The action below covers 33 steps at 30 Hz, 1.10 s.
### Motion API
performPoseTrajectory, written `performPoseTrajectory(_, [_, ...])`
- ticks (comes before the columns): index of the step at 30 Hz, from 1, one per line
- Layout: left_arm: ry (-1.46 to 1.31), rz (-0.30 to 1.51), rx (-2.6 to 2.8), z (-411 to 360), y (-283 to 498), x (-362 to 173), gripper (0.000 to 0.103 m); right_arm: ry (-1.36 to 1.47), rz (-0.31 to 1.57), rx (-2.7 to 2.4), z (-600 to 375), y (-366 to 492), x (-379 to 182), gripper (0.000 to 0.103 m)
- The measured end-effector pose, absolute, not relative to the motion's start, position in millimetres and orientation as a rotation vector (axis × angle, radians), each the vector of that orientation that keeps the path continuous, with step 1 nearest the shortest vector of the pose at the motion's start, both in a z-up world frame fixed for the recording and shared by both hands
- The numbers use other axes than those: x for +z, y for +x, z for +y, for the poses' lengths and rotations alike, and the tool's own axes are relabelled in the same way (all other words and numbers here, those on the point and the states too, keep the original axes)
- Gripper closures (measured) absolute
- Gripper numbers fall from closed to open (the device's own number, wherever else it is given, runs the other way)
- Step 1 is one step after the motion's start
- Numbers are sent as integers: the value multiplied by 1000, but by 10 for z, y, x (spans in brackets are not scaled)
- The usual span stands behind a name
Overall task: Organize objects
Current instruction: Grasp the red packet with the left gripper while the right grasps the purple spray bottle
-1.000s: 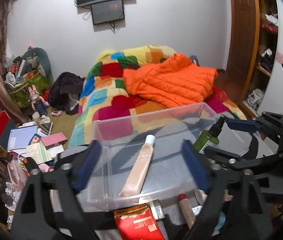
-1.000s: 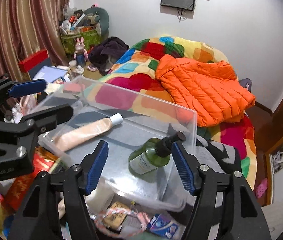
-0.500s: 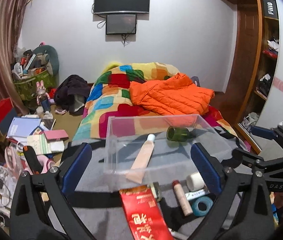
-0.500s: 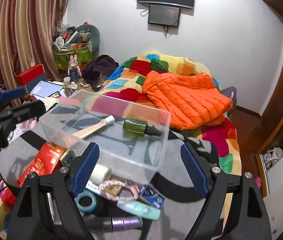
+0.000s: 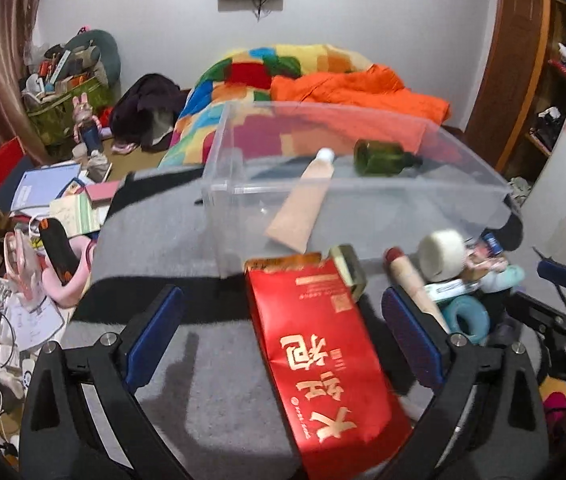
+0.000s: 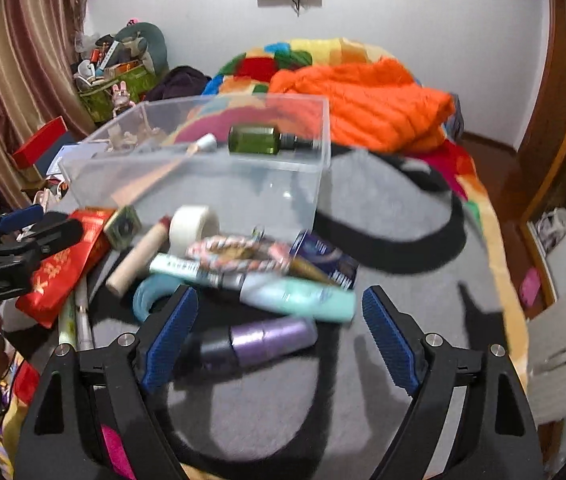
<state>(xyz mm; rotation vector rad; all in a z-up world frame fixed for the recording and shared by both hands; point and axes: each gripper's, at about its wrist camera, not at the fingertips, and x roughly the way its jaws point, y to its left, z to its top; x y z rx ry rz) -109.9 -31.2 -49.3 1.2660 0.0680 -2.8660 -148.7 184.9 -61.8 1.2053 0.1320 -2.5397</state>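
Observation:
A clear plastic bin (image 5: 483,188) (image 6: 95,184) stands on a grey blanket (image 5: 171,248) and holds a beige tube (image 5: 303,204) and a green bottle (image 5: 379,157) (image 6: 257,140). In front of it lie a red packet (image 5: 323,344), a white tape roll (image 6: 193,226), a mint tube (image 6: 303,300) and a purple bottle (image 6: 263,340). My left gripper (image 5: 283,340) is open around the red packet's sides without touching it. My right gripper (image 6: 279,336) is open around the purple bottle, above it.
A cork-coloured stick (image 6: 137,258), a blue ring (image 5: 465,316), a braided cord (image 6: 239,254) and a dark blue box (image 6: 323,260) lie in the pile. A bed with an orange jacket (image 6: 371,104) is behind. Floor clutter (image 5: 51,200) is at the left.
Both grippers have pulled back from the bin and dropped toward the loose pile. The green bottle was let go and now lies on its side in the bin.

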Motion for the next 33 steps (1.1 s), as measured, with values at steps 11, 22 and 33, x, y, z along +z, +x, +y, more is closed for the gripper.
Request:
performPoseTrajectory(11, [1292,76,-2844,-585,-943,-585,15,1247,59,-2511,2089,-1415,-657,21])
performPoseTrajectory(22, [1355,-62,-2858,-254,-1209,-631,12,1324,35,-2526,1946,-1521,-690,21])
performPoseTrajectory(33, [1361,-53,-2813,-581,-1084,-645,12,1346,-101,-2468,2291,-1416,-704,19])
